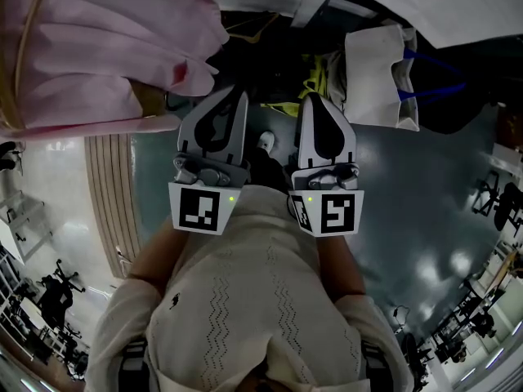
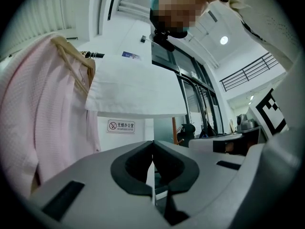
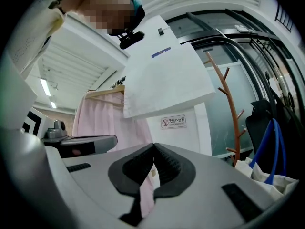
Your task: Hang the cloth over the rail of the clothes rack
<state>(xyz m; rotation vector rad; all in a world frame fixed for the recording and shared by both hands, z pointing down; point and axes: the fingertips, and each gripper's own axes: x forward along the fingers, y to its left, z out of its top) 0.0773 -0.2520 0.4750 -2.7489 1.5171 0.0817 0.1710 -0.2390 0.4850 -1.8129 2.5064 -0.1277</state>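
We hold both grippers level and close to our chest, side by side. The left gripper has its jaws pressed together on nothing, and its own view shows only wall past the tips. The right gripper is likewise closed and empty.

The white cloth is out of our hands. It hangs folded ahead of us at 12 o'clock and above the jaws, with its lower edge free. The rail under it is hidden, so we cannot confirm how it sits. At 10 o'clock the pink garment hangs on a wooden hanger, just beside the cloth. A white tote bag lies on the floor at 1 o'clock.

We judge the hanging step done and the grippers to be at rest. The next move asks little: check that the drape is even on both sides, and if not, open one pair of jaws and tug a corner.
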